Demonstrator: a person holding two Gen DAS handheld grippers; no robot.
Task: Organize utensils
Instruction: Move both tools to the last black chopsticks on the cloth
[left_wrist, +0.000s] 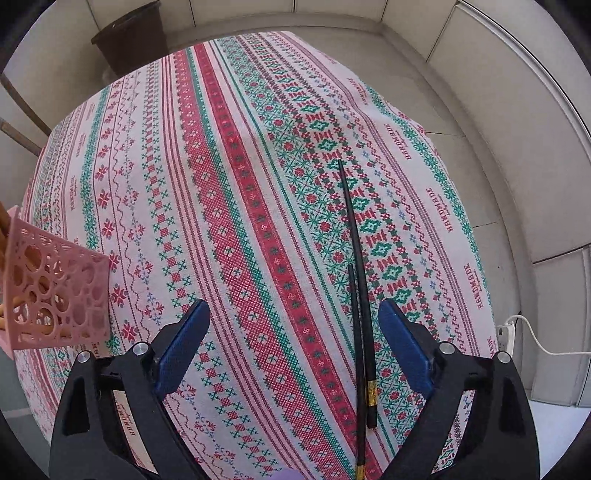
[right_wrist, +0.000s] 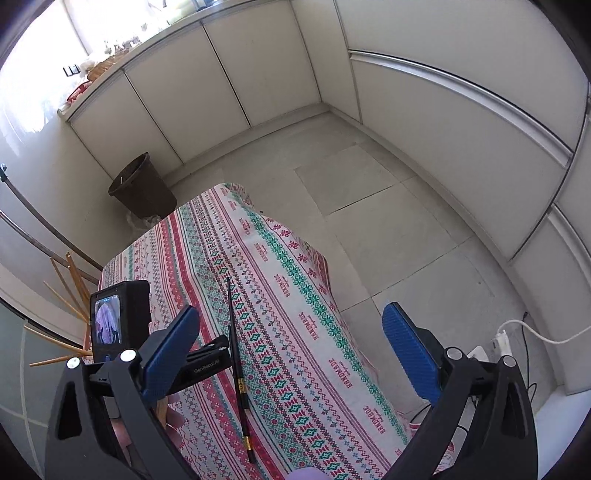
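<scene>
— Where do the chopsticks (left_wrist: 360, 317) lie from us?

— We count two, black with gold bands, side by side on the patterned tablecloth (left_wrist: 236, 206). Their long axis runs away from us, nearly in line with the left gripper (left_wrist: 293, 328), which hangs over them; they sit between its pads, closer to the right-hand one.

— Are we clamped on them?

— No. Its jaws stand wide apart, empty. The right gripper (right_wrist: 291, 343) is likewise spread, holding nothing, and farther off.

— And the holder?

— One pink perforated holder (left_wrist: 59, 291) to our left, wooden sticks already inside.
</scene>
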